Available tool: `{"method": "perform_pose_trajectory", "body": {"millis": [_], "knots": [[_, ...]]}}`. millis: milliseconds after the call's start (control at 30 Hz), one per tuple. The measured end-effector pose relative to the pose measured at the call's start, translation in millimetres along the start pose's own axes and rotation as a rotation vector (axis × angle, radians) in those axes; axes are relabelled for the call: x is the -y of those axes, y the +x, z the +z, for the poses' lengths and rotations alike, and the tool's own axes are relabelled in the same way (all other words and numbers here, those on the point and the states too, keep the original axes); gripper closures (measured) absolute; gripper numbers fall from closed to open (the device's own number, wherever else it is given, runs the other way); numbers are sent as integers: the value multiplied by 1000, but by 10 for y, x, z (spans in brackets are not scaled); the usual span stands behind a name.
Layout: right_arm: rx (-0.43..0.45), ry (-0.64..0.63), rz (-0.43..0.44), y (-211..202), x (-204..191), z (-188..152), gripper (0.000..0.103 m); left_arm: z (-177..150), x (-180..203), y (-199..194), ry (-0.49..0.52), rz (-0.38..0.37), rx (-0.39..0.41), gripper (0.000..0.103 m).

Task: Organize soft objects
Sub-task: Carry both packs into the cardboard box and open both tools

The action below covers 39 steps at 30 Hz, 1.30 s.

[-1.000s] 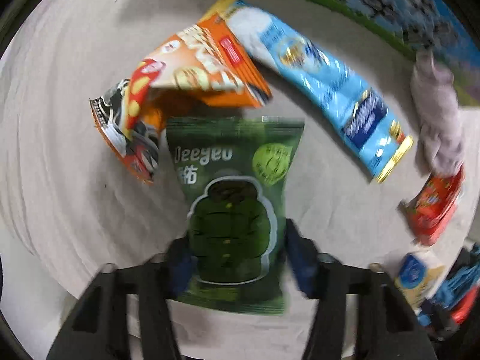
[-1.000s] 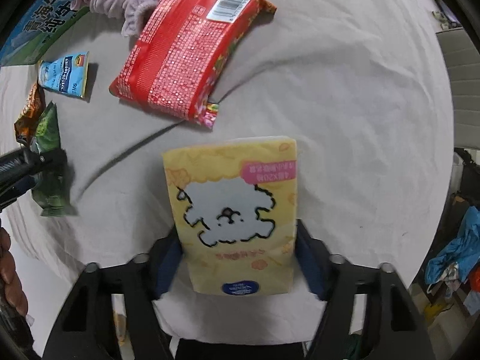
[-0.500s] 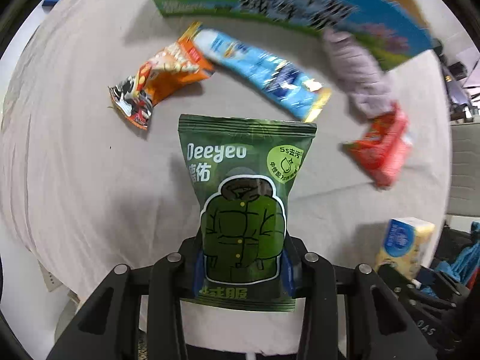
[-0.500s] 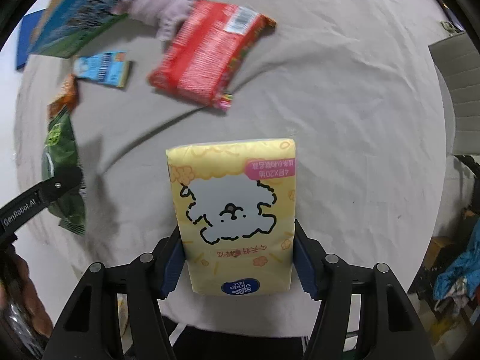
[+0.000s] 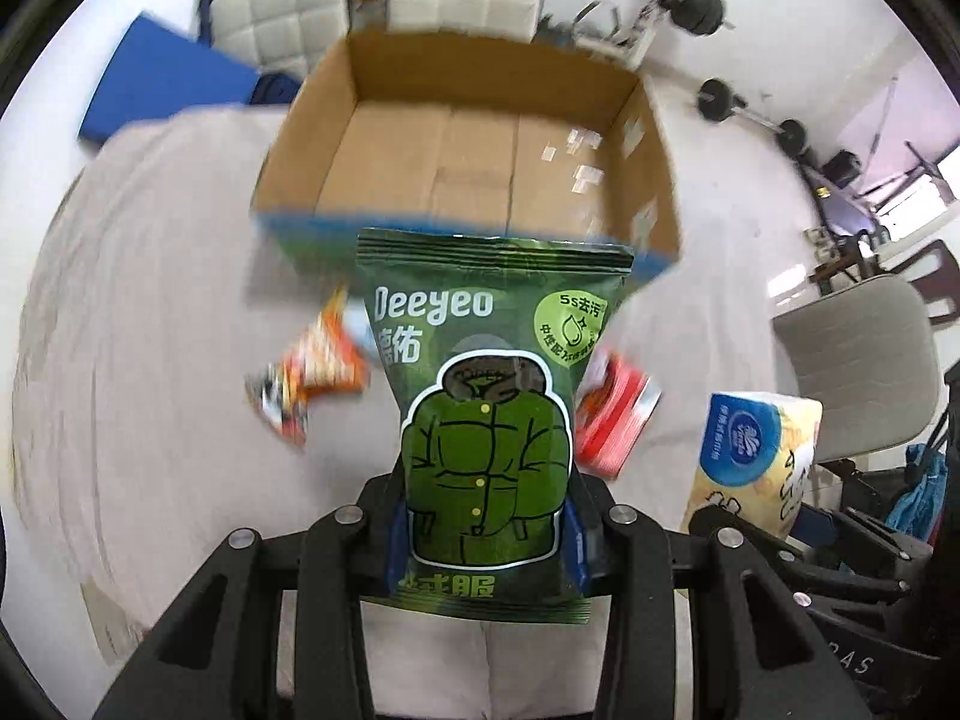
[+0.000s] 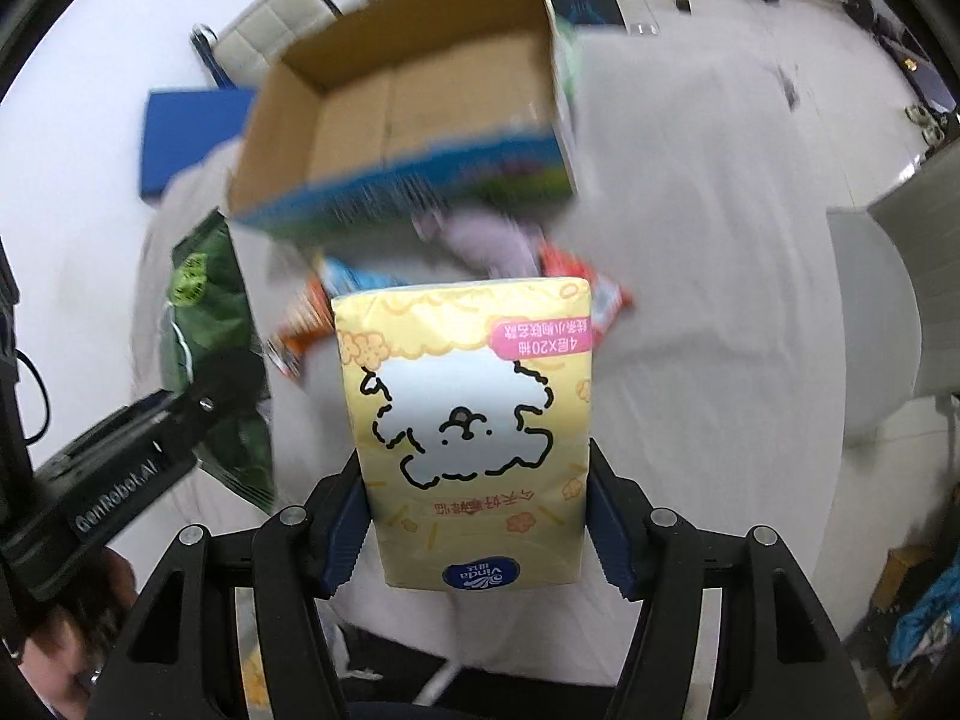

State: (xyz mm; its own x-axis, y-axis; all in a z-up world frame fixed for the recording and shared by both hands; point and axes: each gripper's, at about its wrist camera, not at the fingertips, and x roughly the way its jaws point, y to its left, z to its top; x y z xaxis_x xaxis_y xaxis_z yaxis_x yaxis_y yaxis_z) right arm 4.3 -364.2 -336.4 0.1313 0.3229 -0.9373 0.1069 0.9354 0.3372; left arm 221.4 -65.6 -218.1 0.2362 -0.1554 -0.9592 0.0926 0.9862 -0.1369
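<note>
Green foil is filling the left wrist view: the left gripper (image 5: pixel 483 531) is pinching a green pouch (image 5: pixel 489 414) low on both sides, blue pads pressed into it, holding it upright above the cloth-covered table (image 5: pixel 150 324). A padded-jacket drawing and white "Deeyeo" lettering are showing on its face, with a crimped seal along the top. From the right wrist view that same pouch (image 6: pixel 210 348) is appearing edge-on at the left, creased and dark.

Over on the right, the right gripper (image 6: pixel 477 531) is squeezing a yellow tissue pack (image 6: pixel 468 438) between its pads, also lifted off the table (image 6: pixel 690 252). A fluffy white dog outline and a pink label are printed on it, reading upside down; the left view is catching only its blue-and-white end (image 5: pixel 756 456).

One open cardboard box (image 5: pixel 468 138) is sitting beyond both held items, interior bare brown, blue print on its outside. Only the right view is revealing a purple cloth (image 6: pixel 480 234) lying just beside the box (image 6: pixel 408 108).

Counting loose packets on the cloth: one orange (image 5: pixel 312 378), one red (image 5: pixel 618 420), one blue (image 6: pixel 348 273), all blurred. Two grippers, two items aloft, one each.
</note>
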Motion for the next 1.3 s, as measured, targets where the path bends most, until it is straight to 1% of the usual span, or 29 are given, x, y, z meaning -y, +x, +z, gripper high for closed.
{"method": "perform_pose_trajectory", "body": {"millis": [33, 100, 233, 333, 400, 433, 467, 633, 700, 800, 900, 967, 1033, 1200, 1267, 1300], "knots": [[15, 0, -1, -13, -77, 192, 38, 152, -13, -9, 13, 0, 15, 67], [46, 2, -9, -43, -180, 381, 38, 416, -25, 76, 33, -2, 26, 67], [86, 10, -29, -56, -413, 904, 38, 991, -95, 218, 46, -61, 25, 67], [100, 8, -53, 3, -507, 1239, 38, 1399, -151, 355, 60, -87, 14, 67], [92, 4, -63, 131, -582, 1513, 38, 1641, -206, 465, 68, -91, 3, 67], [84, 2, -76, 282, -652, 1759, 38, 1760, -242, 538, 68, -98, -10, 67], [79, 1, -88, 366, -672, 1877, 38, 1881, -279, 621, 60, -108, -25, 67], [29, 5, -132, 940, -699, 2539, 38, 2404, -439, 1165, 15, -155, -133, 67], [11, 3, -152, 1120, -706, 2756, 38, 2545, -488, 1419, -6, -172, -181, 67], [-13, 3, -183, 1388, -655, 3003, 38, 2719, -545, 1662, -24, -186, -229, 67], [-31, 10, -202, 1621, -570, 3166, 37, 2819, -537, 1899, -11, -180, -262, 67], [-40, 14, -210, 1750, -523, 3253, 37, 2850, -516, 1989, -4, -179, -284, 67], [-54, 16, -216, 1877, -477, 3318, 37, 2867, -476, 2067, 6, -187, -307, 67], [-73, 3, -220, 2026, -468, 3418, 37, 2896, -405, 2221, 24, -204, -339, 67], [-76, 2, -215, 1991, -486, 3323, 37, 2892, -388, 2287, 31, -206, -355, 66], [-77, -1, -215, 2003, -485, 3336, 37, 2887, -380, 2310, 32, -206, -361, 66]]}}
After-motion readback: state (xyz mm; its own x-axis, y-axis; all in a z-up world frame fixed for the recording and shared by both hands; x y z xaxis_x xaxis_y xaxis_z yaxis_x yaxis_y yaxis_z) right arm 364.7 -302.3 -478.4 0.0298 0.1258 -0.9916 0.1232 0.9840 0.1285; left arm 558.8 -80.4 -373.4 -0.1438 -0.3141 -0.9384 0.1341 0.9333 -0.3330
